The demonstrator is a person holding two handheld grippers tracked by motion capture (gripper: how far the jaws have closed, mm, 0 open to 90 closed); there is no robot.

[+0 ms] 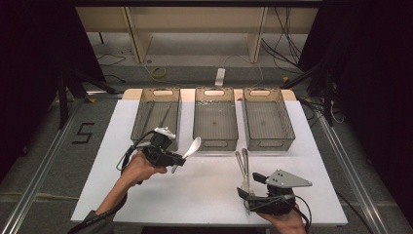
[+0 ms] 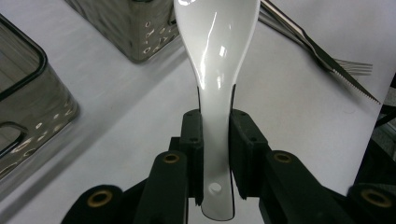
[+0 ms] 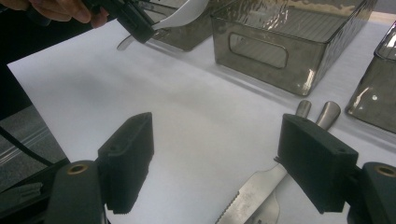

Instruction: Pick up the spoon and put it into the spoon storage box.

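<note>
High view: left gripper clamped on a white ceramic spoon, held above the desk just in front of the gap between the left bin and the middle bin; 3 clear bins in a row, the right bin at the far end, left one looks to have a thin utensil inside. Right gripper sits low at the near edge with jaws apart over a knife and fork lying side by side on the desk. Left gripper view: pads pinch the spoon handle low down near its end, bowl sticking far forward, bin corner close beside it. Risk: glossy handle plus a long overhang, so it could pivot or slip out if the wrist tilts fast; the bowl could also clip the bin rim on the way in and chip. Right gripper view: jaws wide, nothing between the pads, knife blade passing under by the one pad, handles pointing to the bins. Risk: closing here may catch knife and fork together, or scrape off flat metal.
</note>
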